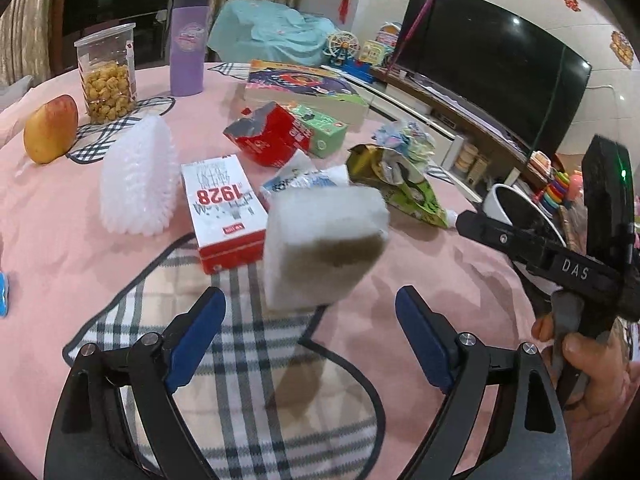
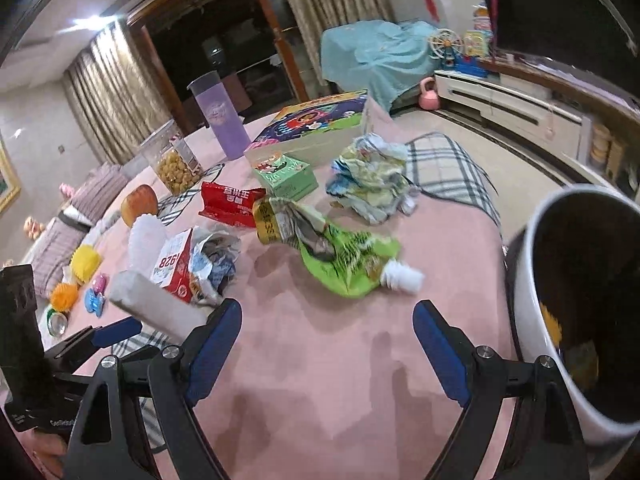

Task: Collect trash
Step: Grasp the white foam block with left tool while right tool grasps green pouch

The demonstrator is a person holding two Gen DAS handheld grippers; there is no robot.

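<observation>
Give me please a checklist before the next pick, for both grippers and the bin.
1. Left gripper open: ok.
2. White foam block inside left jaws: not ok, it is ahead of the fingertips.
3. Block at rest on the tablecloth: cannot tell, blurred.
4. Right gripper open, empty: ok.
5. Green pouch lies free ahead of right gripper: ok.
6. Bin mouth open, beside right gripper: ok.

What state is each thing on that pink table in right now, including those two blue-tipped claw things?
Left gripper: fingers open, empty.
Right gripper: fingers open, empty.
White sponge block: blurred just beyond the left gripper's fingers, ungripped.
Green spout pouch: flattened, torn open, lying down.
Red snack bag: torn open.
White trash bin: open-topped, some trash inside.
Popcorn jar: upright, partly full.
Purple tumbler: upright.
</observation>
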